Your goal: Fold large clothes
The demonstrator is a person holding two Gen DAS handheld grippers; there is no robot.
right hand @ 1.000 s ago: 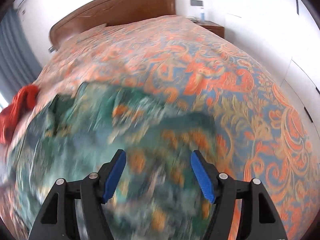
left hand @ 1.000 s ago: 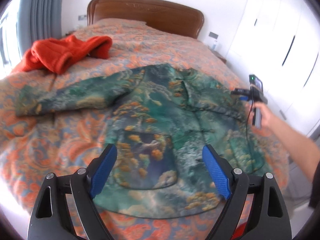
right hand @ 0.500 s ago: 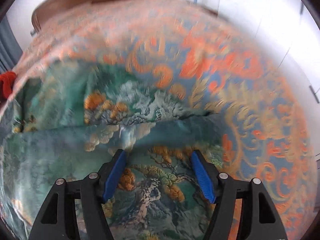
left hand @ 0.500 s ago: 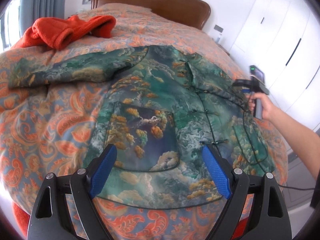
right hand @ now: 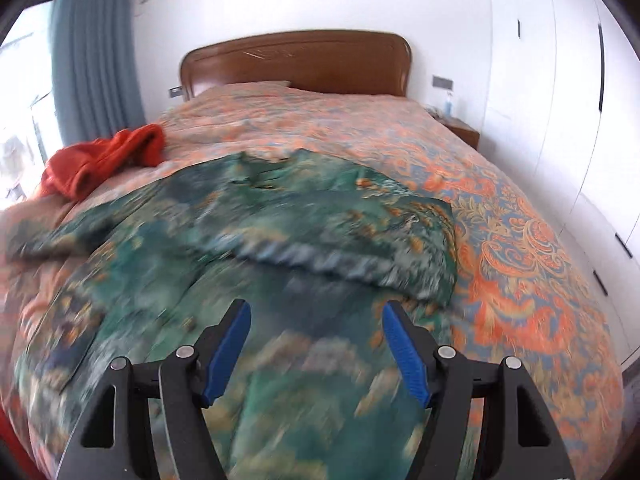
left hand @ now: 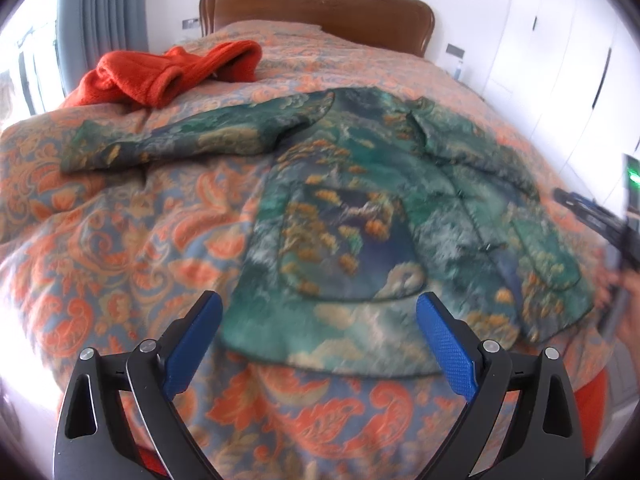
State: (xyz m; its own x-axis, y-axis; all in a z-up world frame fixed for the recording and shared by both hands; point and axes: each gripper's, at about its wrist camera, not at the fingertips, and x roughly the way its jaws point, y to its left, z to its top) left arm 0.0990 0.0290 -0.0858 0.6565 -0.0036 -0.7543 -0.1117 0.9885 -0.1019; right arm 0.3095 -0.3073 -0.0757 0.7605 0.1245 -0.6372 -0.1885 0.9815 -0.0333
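A green patterned jacket point(left hand: 360, 216) lies face up on the bed, one sleeve stretched out to the left point(left hand: 180, 144). In the right wrist view the jacket point(right hand: 260, 248) has its right sleeve folded in over the body point(right hand: 380, 232). My left gripper point(left hand: 318, 330) is open and empty above the jacket's lower hem. My right gripper point(right hand: 316, 340) is open and empty above the jacket's right side; it also shows at the right edge of the left wrist view point(left hand: 600, 220).
The bed has an orange and blue patterned cover point(left hand: 120, 248) and a wooden headboard point(right hand: 296, 60). A red knitted garment point(left hand: 160, 76) lies at the far left. White wardrobes point(right hand: 560, 100) stand along the right, a nightstand point(right hand: 460, 132) beside the headboard.
Both grippers have pulled back from the jacket toward the foot of the bed. The right gripper has lifted and looks along the bed; the sleeve lies folded in.
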